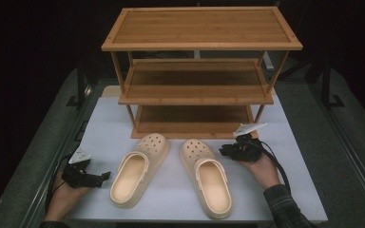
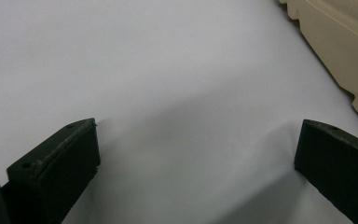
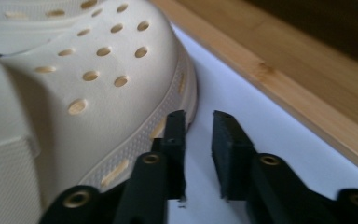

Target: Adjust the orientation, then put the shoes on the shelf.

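I have two cream clogs lying side by side on the white tabletop [image 1: 285,190], toes pointing toward the wooden shelf rack [image 1: 202,76] at the far end. The left clog [image 1: 135,171] sits angled, toe leaning right; the right clog [image 1: 206,178] sits angled the other way, so their toes come near each other in front of the rack's bottom shelf.

My right gripper [image 1: 224,150] lies just beside the toe of the right clog, on its outer side, between the clog and the rack's bottom board. In the right gripper view the jaws stand a narrow gap apart with only bare tabletop between them; the left jaw is right at the ribbed sole edge of the right clog [image 3: 88,93], though I cannot tell if it touches. The gripper holds nothing.

My left gripper [image 1: 105,175] rests low near the tabletop's left side, just beside the heel half of the left clog. Its jaws are spread wide over bare white surface, the left clog's scalloped edge [image 2: 340,51] at the upper right of the left gripper view.
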Demonstrator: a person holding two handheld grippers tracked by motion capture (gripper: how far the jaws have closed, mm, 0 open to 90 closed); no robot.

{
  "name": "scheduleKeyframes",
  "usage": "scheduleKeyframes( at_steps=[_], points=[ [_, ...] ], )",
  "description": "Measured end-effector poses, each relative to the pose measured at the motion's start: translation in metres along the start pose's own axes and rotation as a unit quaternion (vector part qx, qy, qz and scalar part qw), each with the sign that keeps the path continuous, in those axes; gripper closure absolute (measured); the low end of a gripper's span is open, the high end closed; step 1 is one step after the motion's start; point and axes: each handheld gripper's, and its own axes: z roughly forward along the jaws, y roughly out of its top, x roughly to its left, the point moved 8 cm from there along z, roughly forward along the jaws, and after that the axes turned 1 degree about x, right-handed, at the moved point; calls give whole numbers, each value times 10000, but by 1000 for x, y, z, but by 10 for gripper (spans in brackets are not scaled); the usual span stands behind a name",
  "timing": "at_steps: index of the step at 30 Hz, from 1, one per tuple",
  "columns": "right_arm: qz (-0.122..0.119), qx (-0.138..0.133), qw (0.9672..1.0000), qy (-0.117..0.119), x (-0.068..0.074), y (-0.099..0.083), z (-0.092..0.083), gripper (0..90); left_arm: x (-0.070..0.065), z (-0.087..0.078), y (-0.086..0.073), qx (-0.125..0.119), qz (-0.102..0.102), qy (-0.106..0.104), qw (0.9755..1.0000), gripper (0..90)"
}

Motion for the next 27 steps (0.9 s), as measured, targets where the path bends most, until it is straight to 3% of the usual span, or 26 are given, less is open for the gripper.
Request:
scheduleKeyframes(
  at_steps=[2,3,10,16,18,24,27],
  points=[
    [77,-63,9999,-53,-1,-3,-7,668,0,0,0,-2,-1,-4,10000,0],
    [74,-68,9998,-170,-3,-6,-12,598,0,0,0,-9,-10,-7,10000,0],
    [138,-230,9987,-436,-1,-14,-29,517,0,0,0,-7,3,-3,10000,0],
    [227,-365,9983,-394,8,-21,-43,480,0,-1,0,-14,-18,-2,10000,1],
    [240,-386,9983,-357,10,-22,-45,477,1,-3,1,-3,-10,-13,10000,42],
    [253,-445,9985,-201,22,-28,-53,440,3,-23,15,-367,-76,22,9993,47],
    [236,-516,9983,-98,27,-28,-57,413,-5,-38,27,-616,-87,-176,9979,47]
  ],
)
